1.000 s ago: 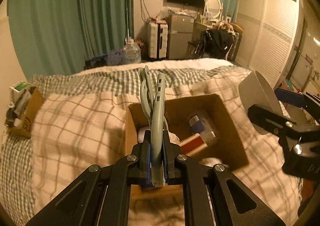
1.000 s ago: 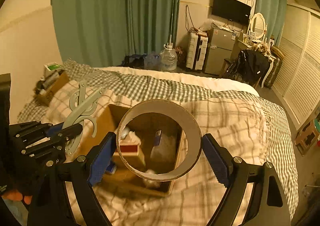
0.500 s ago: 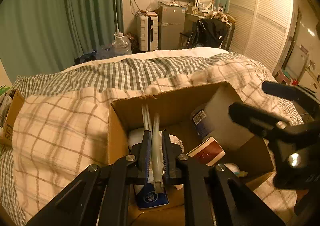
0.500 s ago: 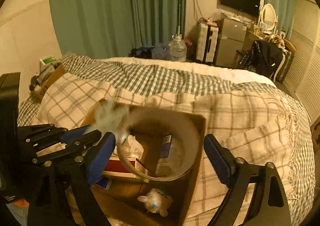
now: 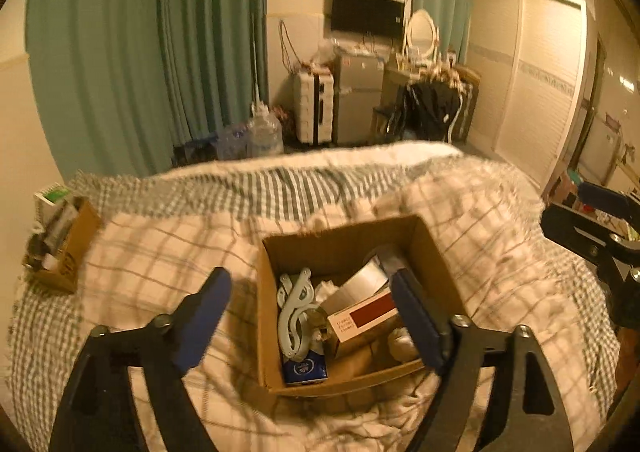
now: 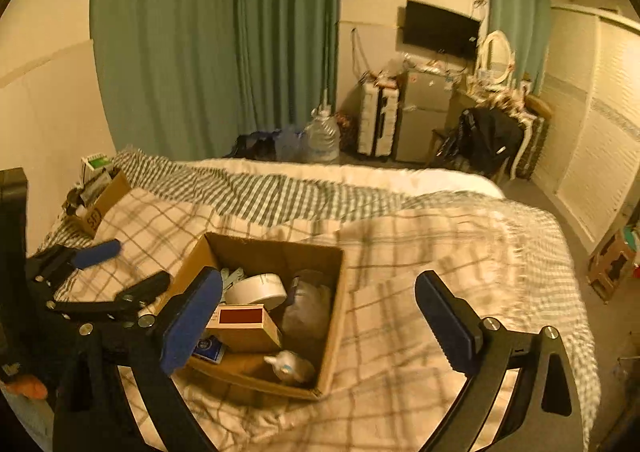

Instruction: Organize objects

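A brown cardboard box (image 5: 434, 252) is seen resting on the plaid blanket (image 5: 160, 248) of a bed, and the gathered objects are held inside it. Along its left wall a pale green folding hanger (image 5: 294, 312) is laid, with its lower end over a blue packet (image 5: 305, 369) on which a round white emblem is printed; the wording there cannot be read. Beside the hanger a white carton with a dark red panel (image 5: 364, 317) is propped, small print on its end being too blurred to read. A roll of tape (image 6: 258, 290) is leaned above the carton, a clear wrapped bundle (image 6: 306, 308) is set to its right, and a small white figure (image 6: 286, 368) is lodged at the near wall. The left gripper (image 5: 310, 310) is held spread wide above the box with nothing between its blue pads, and the right gripper (image 6: 318, 316) is likewise spread and unloaded beside the box's right wall. At the far left edge of the bed a smaller carton (image 6: 100, 204) is placed, marked with black lettering that appears to read "SF".
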Demonstrator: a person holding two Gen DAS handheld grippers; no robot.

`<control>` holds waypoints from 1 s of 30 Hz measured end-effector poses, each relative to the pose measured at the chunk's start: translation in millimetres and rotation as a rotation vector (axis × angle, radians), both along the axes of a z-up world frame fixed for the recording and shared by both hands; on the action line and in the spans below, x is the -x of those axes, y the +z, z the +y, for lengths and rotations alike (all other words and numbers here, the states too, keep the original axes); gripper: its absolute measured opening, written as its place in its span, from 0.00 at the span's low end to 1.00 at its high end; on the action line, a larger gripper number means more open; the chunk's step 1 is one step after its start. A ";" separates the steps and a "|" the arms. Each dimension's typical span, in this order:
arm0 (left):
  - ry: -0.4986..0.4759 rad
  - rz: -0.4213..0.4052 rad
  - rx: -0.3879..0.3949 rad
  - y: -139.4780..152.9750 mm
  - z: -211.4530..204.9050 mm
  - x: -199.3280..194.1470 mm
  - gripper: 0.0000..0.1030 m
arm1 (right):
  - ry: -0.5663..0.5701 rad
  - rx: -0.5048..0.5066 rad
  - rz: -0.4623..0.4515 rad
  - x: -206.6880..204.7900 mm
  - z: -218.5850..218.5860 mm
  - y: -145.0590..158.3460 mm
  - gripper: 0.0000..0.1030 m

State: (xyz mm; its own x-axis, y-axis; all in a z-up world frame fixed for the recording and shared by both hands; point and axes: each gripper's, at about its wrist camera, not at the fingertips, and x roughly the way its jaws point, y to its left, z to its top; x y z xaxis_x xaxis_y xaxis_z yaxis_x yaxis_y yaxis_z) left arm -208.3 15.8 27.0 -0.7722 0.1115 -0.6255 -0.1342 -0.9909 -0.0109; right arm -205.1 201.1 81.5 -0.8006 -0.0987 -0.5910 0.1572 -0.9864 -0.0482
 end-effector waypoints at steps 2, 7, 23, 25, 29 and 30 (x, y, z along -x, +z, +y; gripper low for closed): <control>0.012 0.048 0.005 17.8 -2.0 -16.9 0.96 | -0.015 -0.007 0.031 -17.3 4.6 15.1 0.99; 0.018 0.134 0.002 55.1 -6.3 -53.5 1.00 | -0.042 -0.014 0.098 -60.3 11.4 45.9 1.00; 0.069 0.330 -0.030 53.4 -14.6 -157.9 1.00 | -0.090 -0.100 0.317 -160.2 2.7 30.7 1.00; 0.109 0.368 -0.018 41.9 -16.3 -166.5 1.00 | -0.079 -0.106 0.336 -159.6 0.6 10.9 1.00; 0.138 0.369 -0.034 8.6 -22.0 -171.4 1.00 | -0.123 -0.098 0.328 -149.9 4.1 -31.2 1.00; 0.151 0.364 -0.028 2.4 -22.3 -170.6 1.00 | -0.126 -0.098 0.305 -146.5 4.5 -44.9 1.00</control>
